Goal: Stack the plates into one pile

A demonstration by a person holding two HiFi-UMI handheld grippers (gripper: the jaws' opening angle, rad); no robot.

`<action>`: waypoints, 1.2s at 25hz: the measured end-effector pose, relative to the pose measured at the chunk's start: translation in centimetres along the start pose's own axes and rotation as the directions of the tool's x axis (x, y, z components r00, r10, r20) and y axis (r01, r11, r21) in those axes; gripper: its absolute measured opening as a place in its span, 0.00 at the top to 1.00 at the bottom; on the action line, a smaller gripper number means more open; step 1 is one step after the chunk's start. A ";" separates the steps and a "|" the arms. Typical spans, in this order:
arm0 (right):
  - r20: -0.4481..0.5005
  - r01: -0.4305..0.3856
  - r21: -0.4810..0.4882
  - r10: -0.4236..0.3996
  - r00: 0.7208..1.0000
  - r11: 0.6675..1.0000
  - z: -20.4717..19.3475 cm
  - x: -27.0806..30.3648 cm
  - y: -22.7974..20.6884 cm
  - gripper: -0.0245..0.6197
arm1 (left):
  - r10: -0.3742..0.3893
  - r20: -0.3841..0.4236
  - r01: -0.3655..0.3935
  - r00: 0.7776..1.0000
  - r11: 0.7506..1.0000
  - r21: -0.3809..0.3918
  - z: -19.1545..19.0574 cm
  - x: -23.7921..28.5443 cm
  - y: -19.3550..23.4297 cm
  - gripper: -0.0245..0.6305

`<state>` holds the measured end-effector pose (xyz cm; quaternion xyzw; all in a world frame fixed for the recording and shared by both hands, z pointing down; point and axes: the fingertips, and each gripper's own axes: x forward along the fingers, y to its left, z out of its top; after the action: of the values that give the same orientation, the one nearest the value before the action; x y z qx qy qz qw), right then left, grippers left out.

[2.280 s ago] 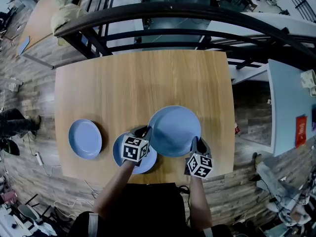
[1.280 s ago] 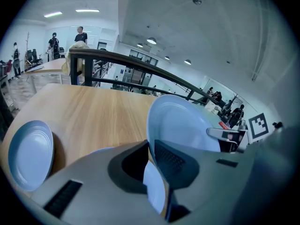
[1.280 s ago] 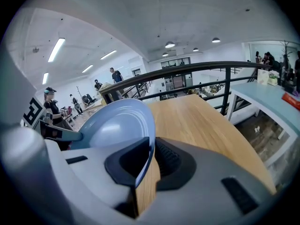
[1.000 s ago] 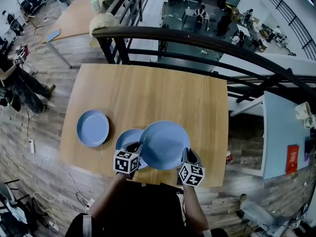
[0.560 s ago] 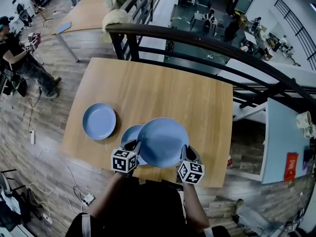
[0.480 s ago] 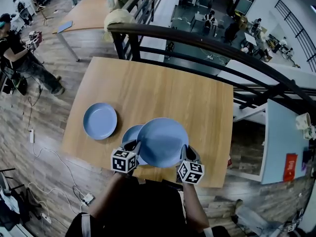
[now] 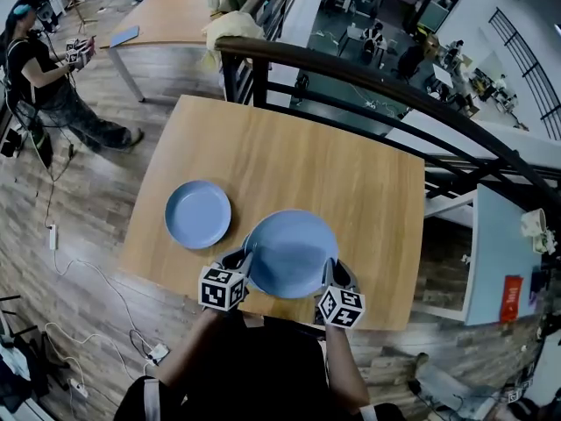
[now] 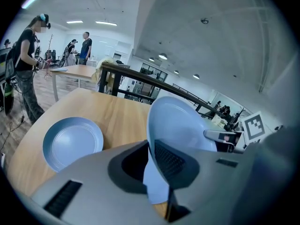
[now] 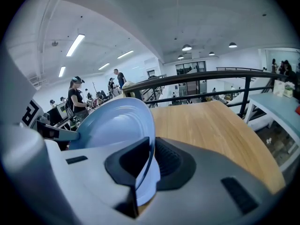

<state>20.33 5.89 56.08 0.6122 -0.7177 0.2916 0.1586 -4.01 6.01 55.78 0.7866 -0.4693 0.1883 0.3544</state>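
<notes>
Both grippers hold one large blue plate above the front edge of the wooden table. The left gripper has its jaws closed on the left rim of this plate. The right gripper has its jaws closed on the right rim. A smaller blue plate lies flat on the table near the left edge, just beside the held plate but not touching it.

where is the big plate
Head view: the big plate is held between the left hand-held gripper and right hand-held gripper, right of the smaller plate.
</notes>
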 end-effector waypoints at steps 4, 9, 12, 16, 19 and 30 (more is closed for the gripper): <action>-0.003 0.011 0.009 -0.011 1.000 1.000 -1.1 0.0 3.3 0.88 | -0.007 -0.010 0.007 1.000 1.000 0.006 -0.3 -2.0 2.8 0.88; -0.009 0.024 0.012 -0.024 1.000 1.000 -1.9 0.3 5.8 0.88 | -0.019 -0.029 0.019 0.999 1.000 0.012 -0.7 -2.9 5.2 0.88; -0.016 0.039 0.019 -0.039 0.999 0.999 -2.6 0.5 6.4 0.88 | -0.029 -0.045 0.030 0.999 0.999 0.020 -1.1 -2.9 6.0 0.88; -0.034 0.059 0.027 -0.058 0.998 0.998 -3.6 0.5 7.0 0.88 | -0.040 -0.067 0.042 0.997 0.999 0.026 -1.7 -2.8 6.9 0.88; -0.045 0.068 0.028 -0.067 0.997 0.997 -4.4 0.4 7.0 0.88 | -0.045 -0.082 0.048 0.996 0.998 0.034 -2.2 -2.6 7.1 0.88; -0.082 0.102 0.050 -0.098 0.992 0.993 -7.0 0.5 6.3 0.88 | -0.063 -0.138 0.068 0.988 0.997 0.031 -4.6 -1.4 7.4 0.88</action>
<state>13.25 10.29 60.36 0.6394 -0.6709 0.3269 0.1849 -10.93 7.97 60.86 0.7930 -0.4144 0.2382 0.3777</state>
